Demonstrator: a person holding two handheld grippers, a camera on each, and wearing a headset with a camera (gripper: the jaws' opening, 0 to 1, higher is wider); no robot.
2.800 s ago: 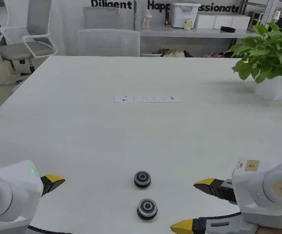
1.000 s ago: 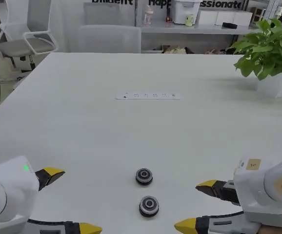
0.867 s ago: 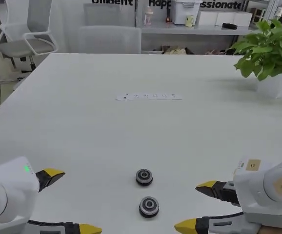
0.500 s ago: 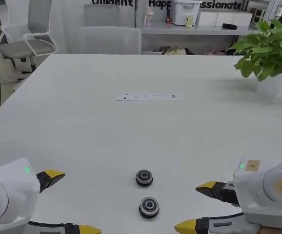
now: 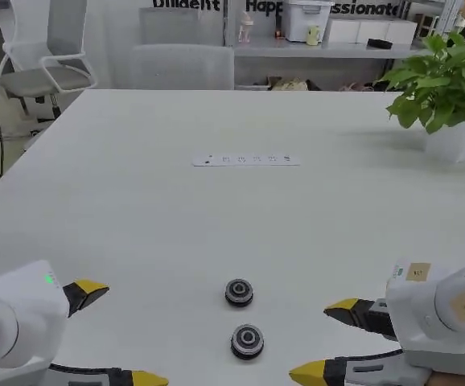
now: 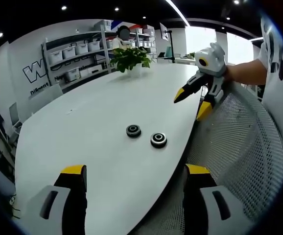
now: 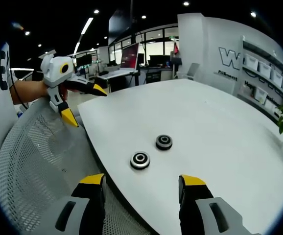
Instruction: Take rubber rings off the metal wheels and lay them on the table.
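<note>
Table (image 5: 216, 217) bears two wheels by its front edge. The left gripper (image 5: 118, 334) and right gripper (image 5: 319, 339) both gape wide, holding nothing. The near wheel (image 5: 247, 341) lies at nine o'clock of the right gripper, the closer one. The far wheel (image 5: 239, 293) sits just beyond at twelve.

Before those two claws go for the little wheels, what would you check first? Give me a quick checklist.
1. The left gripper is open and holds nothing: ok.
2. The right gripper is open and holds nothing: ok.
3. The far wheel and near wheel lie flat, apart, between the grippers: ok.
4. A dark band circles each wheel, so the rings are on: ok. How tight they sit: cannot tell.
5. Room on the table beside the wheels for the rings: ok.
</note>
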